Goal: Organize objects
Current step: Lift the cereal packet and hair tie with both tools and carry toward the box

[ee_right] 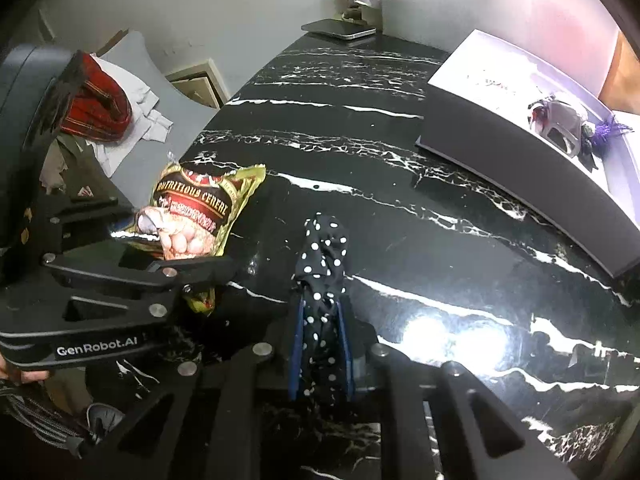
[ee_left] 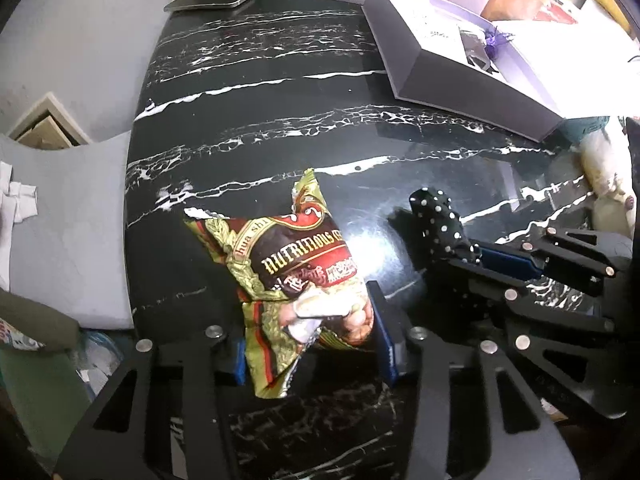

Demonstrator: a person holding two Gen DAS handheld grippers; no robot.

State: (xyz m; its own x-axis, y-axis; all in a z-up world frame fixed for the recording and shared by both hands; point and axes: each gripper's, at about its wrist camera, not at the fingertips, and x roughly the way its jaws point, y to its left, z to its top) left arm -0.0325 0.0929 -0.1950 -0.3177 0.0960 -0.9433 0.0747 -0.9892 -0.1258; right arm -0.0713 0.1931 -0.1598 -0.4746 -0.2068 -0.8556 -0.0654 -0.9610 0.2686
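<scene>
**Cereal packet and dotted cloth both clamped over the marble table**

Cereal packet [ee_left: 294, 276], gold and maroon with "NUTRITIOUS CEREAL" printed on it, sits between the blue-padded fingers of the left gripper [ee_left: 310, 346], which are clenched on its lower part; the crumpled top points toward 12 o'clock in the left wrist view. From the right wrist camera the same packet [ee_right: 200, 208] appears at about 9 o'clock, with the left gripper's black linkage crossing its lower edge.

At 3 o'clock from the packet in the left view lies a black cloth with white dots [ee_left: 440, 224]. The right gripper [ee_right: 322, 320] is closed on it, the fabric pinched between two blue pads and bunching up past the fingertips toward 12 o'clock.

Both items are over a black marble table [ee_left: 260, 120] veined in white. A grey open box [ee_right: 520, 152] rests at 2 o'clock on the table, small items inside it. A flat dark device [ee_right: 340, 29] lies at the table's far edge, near 12 o'clock.
</scene>
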